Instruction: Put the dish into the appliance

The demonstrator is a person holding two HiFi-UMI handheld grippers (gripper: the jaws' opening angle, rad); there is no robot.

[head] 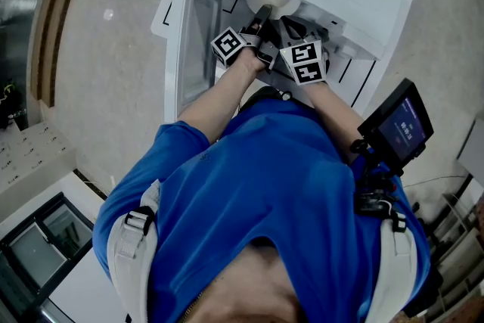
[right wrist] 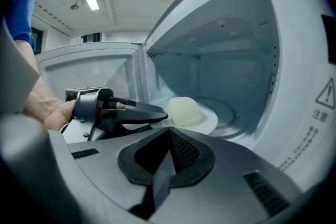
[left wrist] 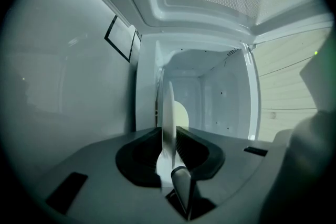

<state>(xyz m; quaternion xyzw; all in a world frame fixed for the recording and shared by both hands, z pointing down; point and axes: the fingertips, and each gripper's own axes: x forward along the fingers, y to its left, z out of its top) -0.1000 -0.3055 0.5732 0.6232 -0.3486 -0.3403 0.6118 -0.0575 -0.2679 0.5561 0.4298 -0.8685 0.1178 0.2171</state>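
**Dish held inside open microwave**

The dish (right wrist: 209, 122) is gripped by its rim between the jaws of the left gripper (left wrist: 169, 139), which are closed on it. From that gripper it is seen edge-on. It lies inside the microwave (right wrist: 236, 34) cavity, over the turntable (right wrist: 235, 113); whether it rests there cannot be told. A pale lump (right wrist: 185, 111) is carried on the dish. The door (head: 189, 41) is swung wide to the left. The right gripper (right wrist: 169, 136) is held just outside the opening, beside the left one, its jaws pressed together with nothing between them.
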